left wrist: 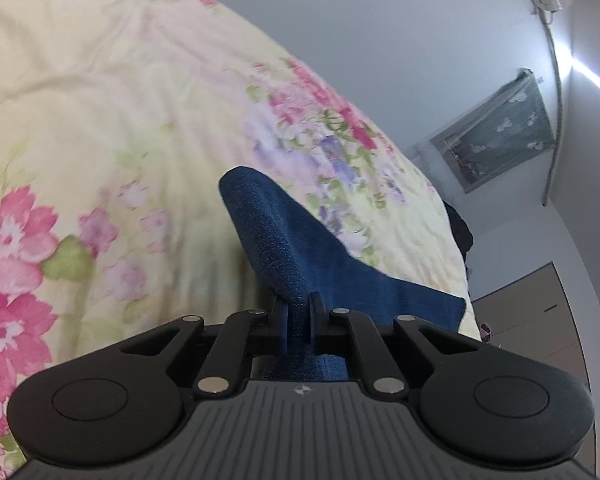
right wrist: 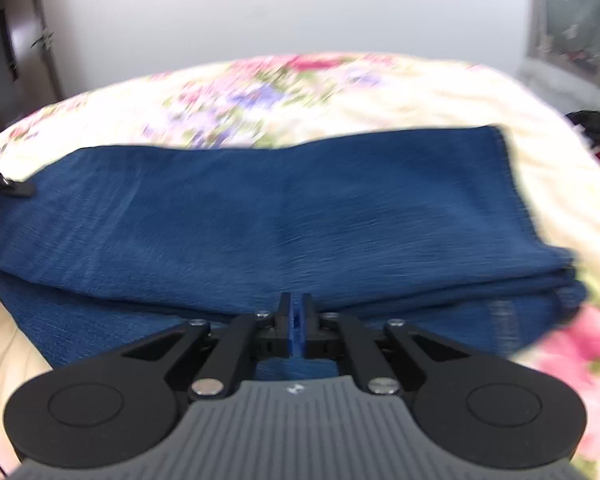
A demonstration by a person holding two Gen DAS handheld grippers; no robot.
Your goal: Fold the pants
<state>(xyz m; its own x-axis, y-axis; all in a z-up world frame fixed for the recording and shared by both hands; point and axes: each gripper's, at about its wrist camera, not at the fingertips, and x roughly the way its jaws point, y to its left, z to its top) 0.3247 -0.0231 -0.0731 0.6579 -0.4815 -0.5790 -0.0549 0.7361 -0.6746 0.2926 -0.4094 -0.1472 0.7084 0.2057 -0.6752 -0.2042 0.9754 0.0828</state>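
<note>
- Left wrist view: your left tool is clamped on a ridge of the blue pants. The denim fills the narrow gap between the two fingers and continues back under the tool body.
- From the grip, the pinched fabric rises forward as a raised fold, clear of the bedspread below it. A flatter part of the pants spreads to the right of the tool, toward the edge of the bed.
- The bedspread is pale yellow with pink and purple flowers. Beyond the bed you see a plain white wall and a framed dark panel hung on it.
- Right wrist view: your right tool is fully closed. Only a thin blue strip shows between its fingers, and you cannot tell from this view whether that strip is denim or the pad lining, so no grip can be confirmed.
- The pants lie across the bed directly ahead of this tool, folded into a broad stacked band running left to right, with layered edges visible at the right end.
- At the far left edge of this view, the tip of your other tool touches the corner of the pants.
- The picture is blurred, so fine detail of the seams is not readable.
</note>
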